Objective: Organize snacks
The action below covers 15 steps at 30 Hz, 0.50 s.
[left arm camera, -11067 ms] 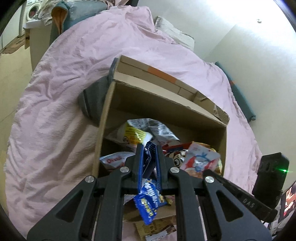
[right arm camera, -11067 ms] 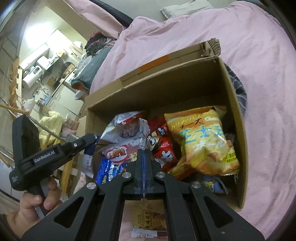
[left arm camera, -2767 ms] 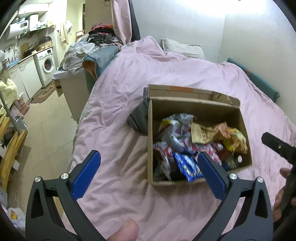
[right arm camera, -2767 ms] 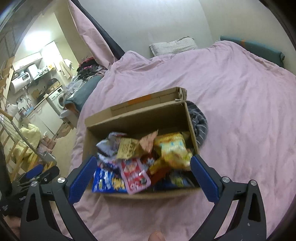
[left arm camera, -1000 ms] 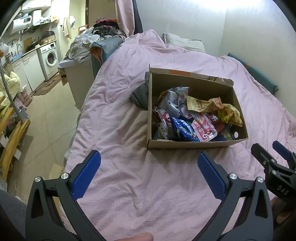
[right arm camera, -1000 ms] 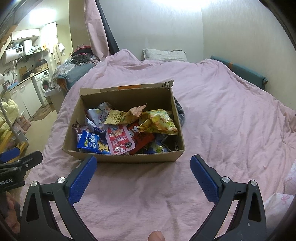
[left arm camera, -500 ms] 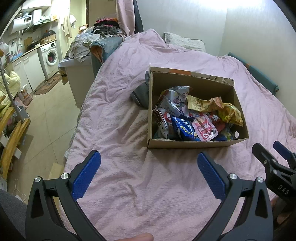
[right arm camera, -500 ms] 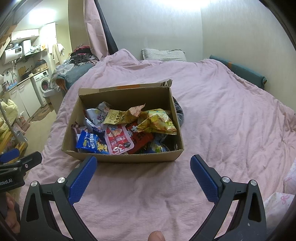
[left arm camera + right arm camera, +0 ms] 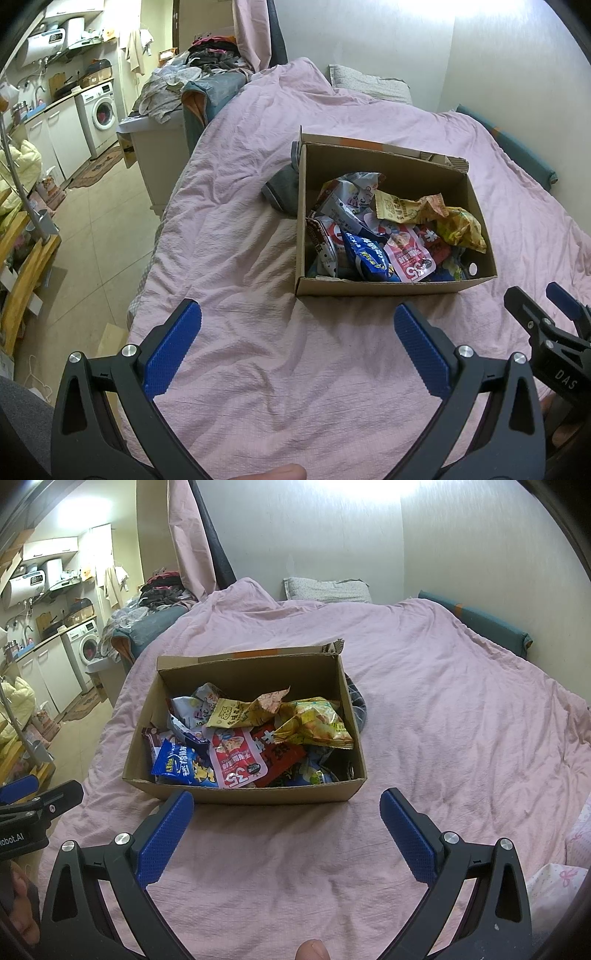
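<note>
Left wrist view, reading left to right around the open brown cardboard box (image 9: 391,286): a tiled floor and a white washing machine (image 9: 101,112) lie far left of the box, then the wrinkled pink bedspread (image 9: 236,243) it sits on, with a grey cloth (image 9: 282,186) touching its left wall. Inside the box, a blue crinkly snack packet (image 9: 367,256) lies near the front left, a pink-and-white pouch (image 9: 408,253) beside it, and a yellow chip bag (image 9: 461,229) toward the right wall. The left gripper (image 9: 297,343) hangs in front of the box, blue pads spread wide, empty. The right gripper (image 9: 286,825) is equally wide and empty, also in front of the box and well apart from it.

All the snacks visible now sit in the box, so the sorting looks finished or nearly so. The risk is the loose heap: packets are piled high, and any nudge to the box on the soft bedding could tip it or spill the top bags.

Compared with eleven seconds ago, when the left tongs pinched the blue packet over the box and the right tongs were shut, both have let go and drawn back; in the last half second almost nothing has shifted.
</note>
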Available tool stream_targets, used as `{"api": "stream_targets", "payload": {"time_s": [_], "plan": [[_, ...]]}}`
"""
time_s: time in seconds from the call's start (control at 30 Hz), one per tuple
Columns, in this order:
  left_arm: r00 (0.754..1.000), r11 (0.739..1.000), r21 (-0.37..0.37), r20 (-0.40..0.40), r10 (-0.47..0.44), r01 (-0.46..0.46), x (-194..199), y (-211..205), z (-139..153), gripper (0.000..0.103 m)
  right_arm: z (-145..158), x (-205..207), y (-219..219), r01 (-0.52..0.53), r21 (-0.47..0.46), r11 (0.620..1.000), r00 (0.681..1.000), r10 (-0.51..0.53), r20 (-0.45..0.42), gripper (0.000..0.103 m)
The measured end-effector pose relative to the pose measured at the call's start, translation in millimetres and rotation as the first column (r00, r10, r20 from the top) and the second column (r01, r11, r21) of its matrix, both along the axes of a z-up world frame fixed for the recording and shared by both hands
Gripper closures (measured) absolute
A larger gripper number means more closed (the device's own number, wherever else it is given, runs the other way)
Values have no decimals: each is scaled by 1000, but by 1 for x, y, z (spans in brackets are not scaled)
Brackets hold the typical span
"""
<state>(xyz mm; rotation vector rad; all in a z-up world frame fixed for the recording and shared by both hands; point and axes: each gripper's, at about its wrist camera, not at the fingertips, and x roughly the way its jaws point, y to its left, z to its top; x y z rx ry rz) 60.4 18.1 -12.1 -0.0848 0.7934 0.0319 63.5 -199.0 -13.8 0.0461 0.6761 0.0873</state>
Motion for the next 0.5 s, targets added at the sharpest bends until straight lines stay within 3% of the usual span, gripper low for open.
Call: {"api": "stream_targets", "payload": {"time_s": [0.5], "plan": [[1000,1000,-10,-1,-5,5,0,0,-1,0,0,0,0,1,-2,1000,1000,-1,3,0]]}}
